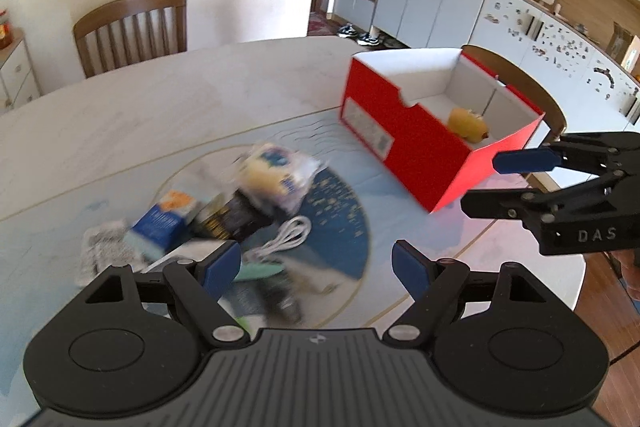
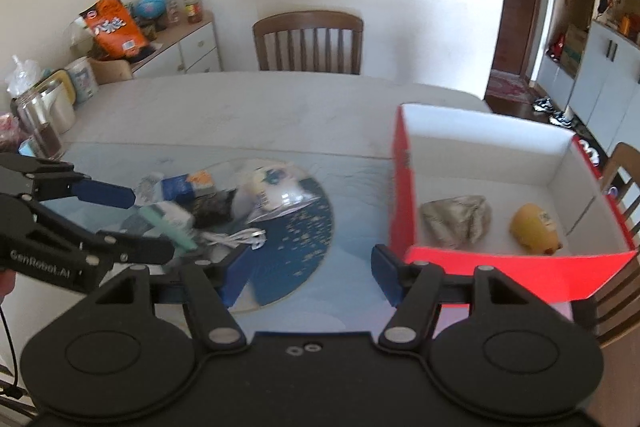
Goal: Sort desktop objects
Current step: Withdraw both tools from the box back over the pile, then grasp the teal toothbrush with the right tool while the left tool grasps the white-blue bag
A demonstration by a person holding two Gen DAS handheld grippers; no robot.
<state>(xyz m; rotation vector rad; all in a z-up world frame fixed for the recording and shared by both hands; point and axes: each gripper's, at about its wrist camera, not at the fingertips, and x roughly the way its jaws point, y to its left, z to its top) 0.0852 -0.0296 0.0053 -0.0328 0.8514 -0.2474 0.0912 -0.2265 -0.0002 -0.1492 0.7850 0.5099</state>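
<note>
While you hold both tools over the table [image 2: 248, 107], your left gripper [image 1: 316, 265] has its blue pads spread wide with nothing between them. Your right gripper [image 2: 306, 277] is open too, and it holds nothing. Its right pad sits just in front of the red box's near wall, but you cannot tell if it touches.

Just past the left gripper lies a round blue mat [image 1: 344, 223] on the table. A heap of small things rests on the mat. The heap is blurry. Closest to you is a white cable [image 1: 286, 237] in a loose coil, and a pale green thing [image 2: 170, 227] lies beside it. Behind them are a dark packet [image 1: 228, 219] and a blue and orange carton [image 1: 166, 219]. A clear bag [image 1: 276, 175] with something yellow and blue inside sits at the back of the heap. The things touch each other.

To the right of the mat stands the red box [image 2: 404, 195]. It is open on top and white inside. In it lie a crumpled grey bundle [image 2: 458, 217] and a yellow toy [image 2: 534, 229], near each other but apart.

Farther back, a brown chair [image 2: 308, 43] stands at the far edge of the table. A low white cabinet [image 2: 192, 47] stands by the wall, with an orange bag [image 2: 114, 29] on top.
</note>
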